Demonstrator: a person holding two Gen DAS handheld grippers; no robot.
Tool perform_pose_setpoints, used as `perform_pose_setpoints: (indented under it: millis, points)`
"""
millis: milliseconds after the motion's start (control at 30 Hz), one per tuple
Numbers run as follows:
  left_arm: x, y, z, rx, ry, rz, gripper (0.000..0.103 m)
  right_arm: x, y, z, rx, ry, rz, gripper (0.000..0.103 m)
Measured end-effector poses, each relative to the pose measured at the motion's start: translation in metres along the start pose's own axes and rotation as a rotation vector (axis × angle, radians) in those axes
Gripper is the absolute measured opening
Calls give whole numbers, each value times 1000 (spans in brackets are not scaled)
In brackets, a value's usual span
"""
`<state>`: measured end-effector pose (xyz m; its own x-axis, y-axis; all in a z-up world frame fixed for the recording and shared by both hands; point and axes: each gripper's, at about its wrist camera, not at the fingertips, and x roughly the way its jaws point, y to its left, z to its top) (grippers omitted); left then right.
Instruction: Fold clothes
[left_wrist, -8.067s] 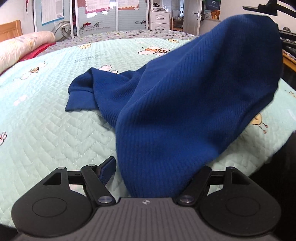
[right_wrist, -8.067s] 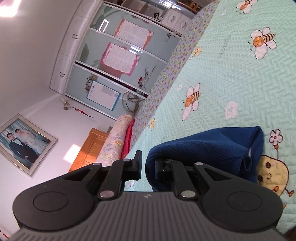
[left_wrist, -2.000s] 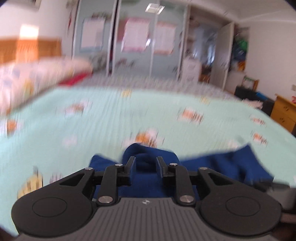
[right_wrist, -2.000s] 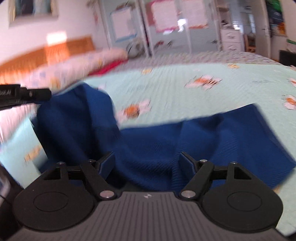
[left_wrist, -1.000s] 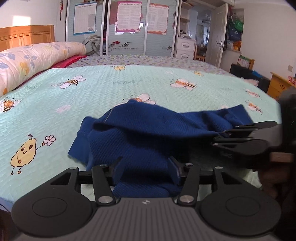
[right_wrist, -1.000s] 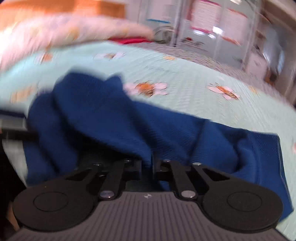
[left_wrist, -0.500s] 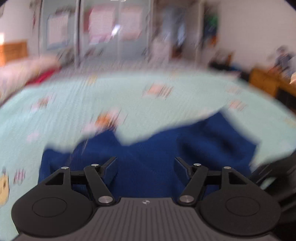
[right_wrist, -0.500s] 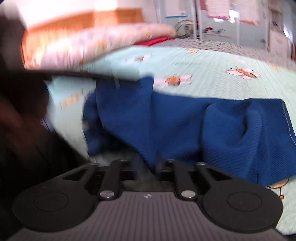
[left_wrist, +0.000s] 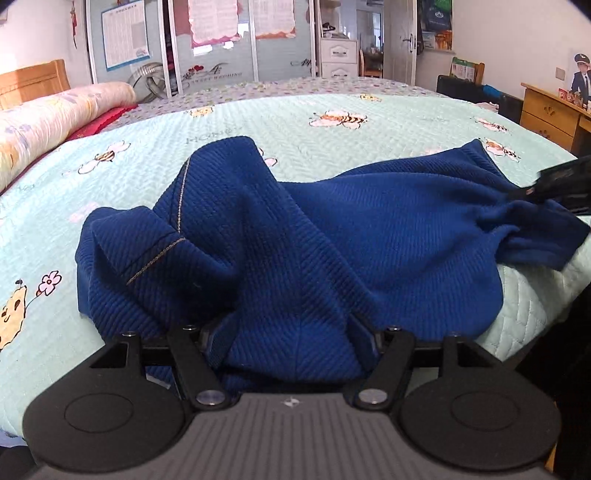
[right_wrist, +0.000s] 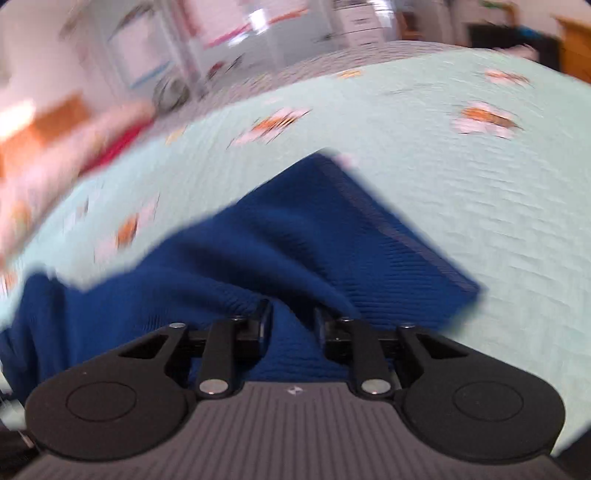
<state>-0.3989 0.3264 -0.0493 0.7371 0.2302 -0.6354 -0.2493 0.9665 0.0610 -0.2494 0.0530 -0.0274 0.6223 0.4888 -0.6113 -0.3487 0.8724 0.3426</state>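
Blue garment (left_wrist: 332, 236) bunched, unfolded on bed (left_wrist: 332, 114). Left gripper (left_wrist: 291, 332) wide, cloth between jaws; right gripper (right_wrist: 291, 325) narrower, grip unclear.

We see a mint bee-print quilt (left_wrist: 388, 122), a rolled pillow (left_wrist: 48, 114), wardrobe doors (left_wrist: 221, 40) and a wooden dresser (left_wrist: 550, 114)

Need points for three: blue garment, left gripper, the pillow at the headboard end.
blue garment (left_wrist: 369, 236), left wrist view, on the middle of the crumpled knit body.
left gripper (left_wrist: 291, 336), left wrist view, midway between its wide-open fingers, fabric bunched there.
pillow (left_wrist: 55, 114), left wrist view, on its floral top side.
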Motion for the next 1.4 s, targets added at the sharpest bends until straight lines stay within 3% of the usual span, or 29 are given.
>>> perform_pose_setpoints:
  millis: [100,200,300,400,500,533,600,700,767,867,967,1067,1167,1233,1400]
  points:
    - [2,-3,-3,18,-11,9,70,-28,1,-5,21,-65,-15,35]
    - [5,-6,-1,27,-16,16,72,-23,8,7,29,-93,-12,41]
    - [4,-9,-6,44,-28,33,73,0,10,15,50,-62,-61,62]
    - [2,-15,-13,65,-64,58,74,32,23,10,66,80,56,56]
    - [2,-21,-18,84,-88,85,74,36,52,1,-46,103,163,26]
    - [1,-21,-17,84,-85,88,74,37,63,-2,-92,103,196,24]
    - [-2,-21,-13,75,-76,84,74,32,74,-5,-142,122,290,25]
    - [-15,-17,-1,14,-80,33,74,32,71,-7,-176,189,314,39]
    - [-26,-14,8,-12,-126,1,74,34,52,-4,-81,198,321,40]
    - [-32,-16,19,-7,-165,6,74,18,13,12,138,62,322,41]
    - [-19,-24,15,33,-105,37,74,13,-21,24,279,15,282,46]
    - [-7,-33,11,73,-46,67,75,23,-31,17,304,121,272,47]
    - [6,-42,7,113,14,97,78,35,-15,8,264,244,387,47]
    - [9,-47,8,131,38,105,78,39,0,3,220,273,411,47]
    - [-13,-48,19,75,21,-37,79,40,12,3,188,265,435,40]
